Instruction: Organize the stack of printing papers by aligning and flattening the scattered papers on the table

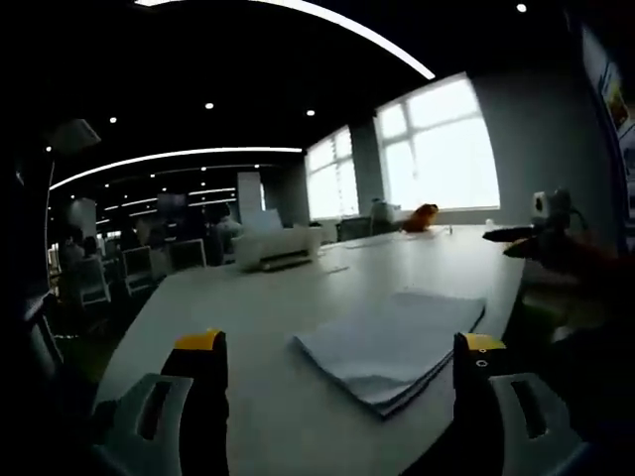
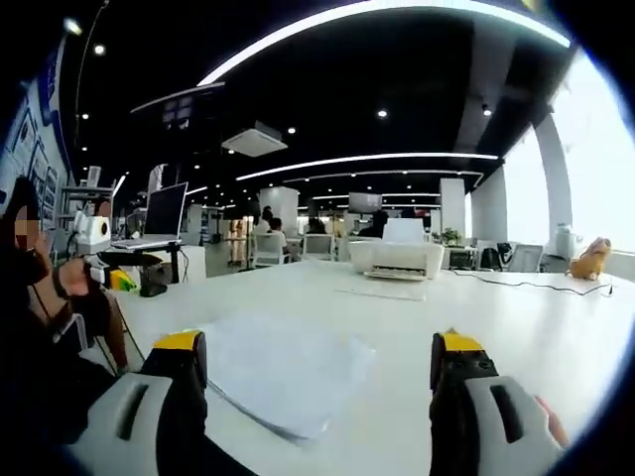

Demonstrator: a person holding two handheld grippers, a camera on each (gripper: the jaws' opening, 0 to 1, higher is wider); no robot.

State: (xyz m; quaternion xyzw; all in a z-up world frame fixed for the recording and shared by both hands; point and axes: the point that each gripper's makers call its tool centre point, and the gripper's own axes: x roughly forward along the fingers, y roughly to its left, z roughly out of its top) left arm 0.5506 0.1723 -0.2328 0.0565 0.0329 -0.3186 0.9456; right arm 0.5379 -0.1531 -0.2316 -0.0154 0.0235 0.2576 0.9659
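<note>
The table [image 1: 298,297] is long and white, and takes most of both views; its bare top gives room to square up loose sheets. A printer [image 1: 278,248] stands far off toward 12 o'clock in the left gripper view, likely where the sheets came from, and it sits at about 1 o'clock in the right gripper view [image 2: 397,260].

The papers [image 1: 392,347] lie flat on the table as a low stack, edges slightly fanned, so they likely need tapping into line. In the left gripper view they sit between the jaws toward 5 o'clock; in the right gripper view the papers [image 2: 283,372] lie toward 7 o'clock.

The left gripper [image 1: 342,382] has its jaws spread wide, touching nothing. The right gripper [image 2: 317,382] is likewise spread and empty, apparently readied to close in on the stack from either side.
</note>
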